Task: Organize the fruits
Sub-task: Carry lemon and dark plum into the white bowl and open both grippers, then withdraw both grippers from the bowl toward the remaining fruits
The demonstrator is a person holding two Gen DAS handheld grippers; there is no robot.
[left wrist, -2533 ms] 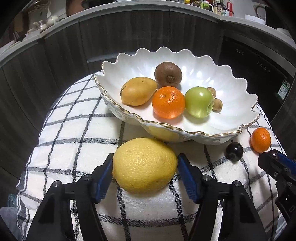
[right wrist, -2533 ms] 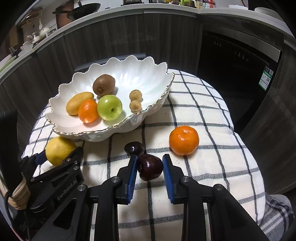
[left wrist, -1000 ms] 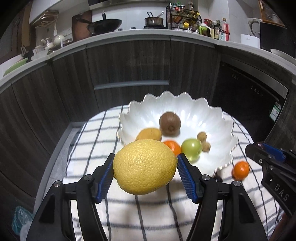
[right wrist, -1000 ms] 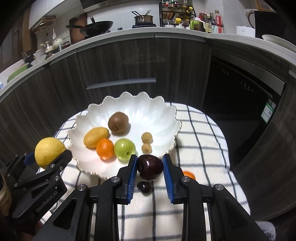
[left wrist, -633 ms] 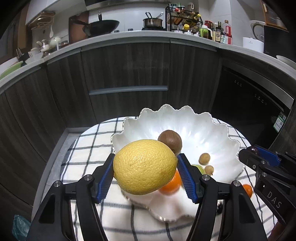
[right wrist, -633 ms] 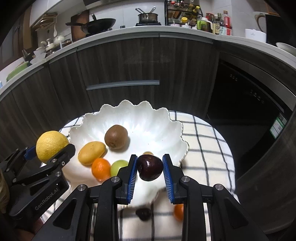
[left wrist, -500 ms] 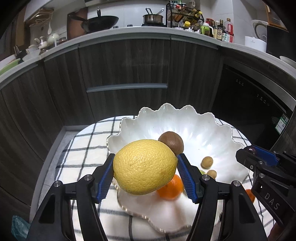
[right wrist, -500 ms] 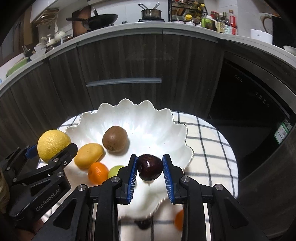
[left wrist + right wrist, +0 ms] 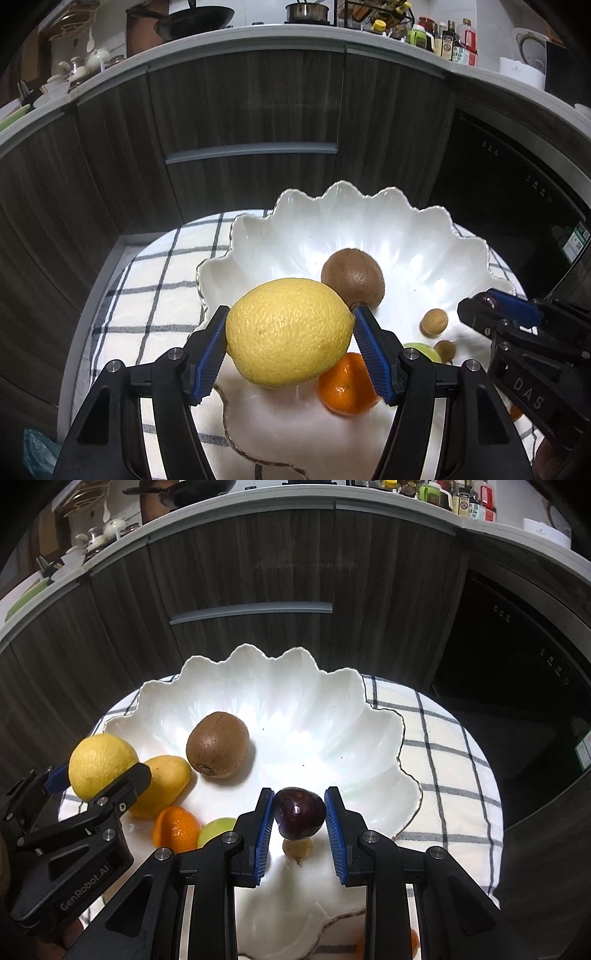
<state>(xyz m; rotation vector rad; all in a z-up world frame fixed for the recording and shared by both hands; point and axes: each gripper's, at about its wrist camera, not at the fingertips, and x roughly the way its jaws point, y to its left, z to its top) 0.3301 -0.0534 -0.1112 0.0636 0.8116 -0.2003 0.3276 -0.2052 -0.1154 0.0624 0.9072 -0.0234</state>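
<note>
My left gripper point(image 9: 290, 345) is shut on a big yellow lemon point(image 9: 290, 331) and holds it in the air above the near left part of the white scalloped bowl point(image 9: 332, 218). My right gripper point(image 9: 300, 825) is shut on a dark purple plum point(image 9: 300, 813), held above the bowl point(image 9: 295, 716) near its front right. Inside the bowl lie a brown kiwi point(image 9: 217, 749), a yellow mango point(image 9: 162, 784), an orange mandarin point(image 9: 347, 387), a green apple point(image 9: 214, 830) and small brown longans point(image 9: 434, 322). The lemon point(image 9: 99, 766) also shows at the left of the right wrist view.
The bowl stands on a round table under a white cloth with dark checks point(image 9: 443, 775). Another mandarin point(image 9: 412, 941) lies on the cloth at the near right, mostly hidden. Dark wooden cabinets point(image 9: 251, 110) curve behind, with a crowded counter above.
Both grippers have moved forward and a little down with their fruit, from the table's near side to over the bowl. Both grips are unchanged.
</note>
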